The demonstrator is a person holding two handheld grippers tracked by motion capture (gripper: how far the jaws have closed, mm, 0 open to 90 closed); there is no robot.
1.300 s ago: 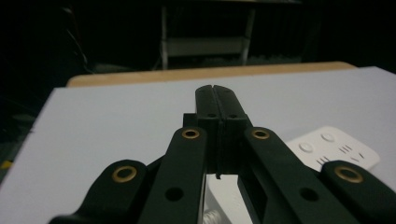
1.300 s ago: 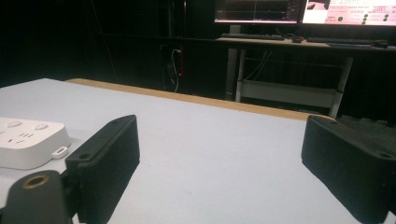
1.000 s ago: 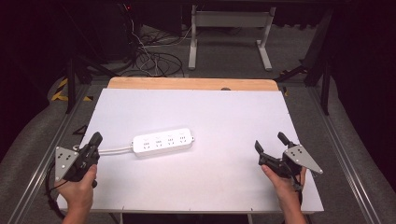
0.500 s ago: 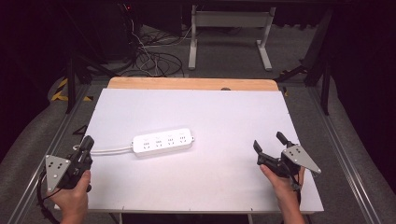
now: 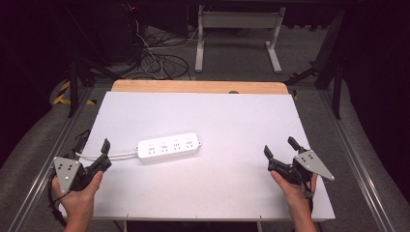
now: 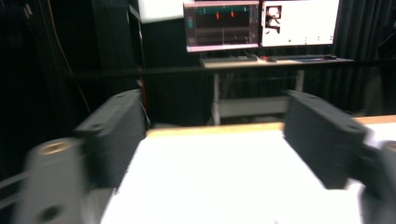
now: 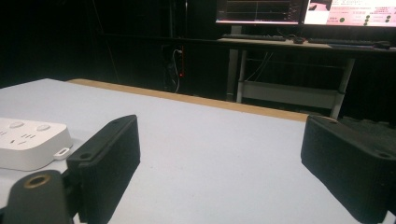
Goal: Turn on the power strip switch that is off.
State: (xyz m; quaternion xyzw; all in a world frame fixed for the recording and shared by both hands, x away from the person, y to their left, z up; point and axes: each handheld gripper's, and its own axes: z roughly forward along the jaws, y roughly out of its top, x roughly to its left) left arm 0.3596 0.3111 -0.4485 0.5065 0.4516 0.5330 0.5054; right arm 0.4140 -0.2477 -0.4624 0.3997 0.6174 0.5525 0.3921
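A white power strip (image 5: 168, 146) lies flat on the white tabletop (image 5: 232, 125), left of centre, its long side running roughly left to right, with a white cord (image 5: 113, 155) leaving its left end toward the tabletop's left edge. The left tool (image 5: 102, 153) sits at the near left edge, held in the left hand (image 5: 80, 200), near the cord and a little apart from the strip's left end; whether it touches the cord cannot be told from above. In the left gripper view, which is blurred, its two black jaws stand wide apart with bare tabletop between them, so it is released and grasps nothing. The right tool (image 5: 280, 152) is held in the right hand (image 5: 295, 193) near the near right corner, well apart from the strip. In the right gripper view its jaws are likewise spread wide, nothing between them, and the strip's end (image 7: 30, 142) shows just beyond the jaw at the left of that view. A strip of bare wood (image 5: 198, 87) runs along the tabletop's far edge. Beyond it stand a desk (image 7: 299, 44) with lit monitors (image 6: 261, 23) and cables (image 5: 159, 60) on the floor.
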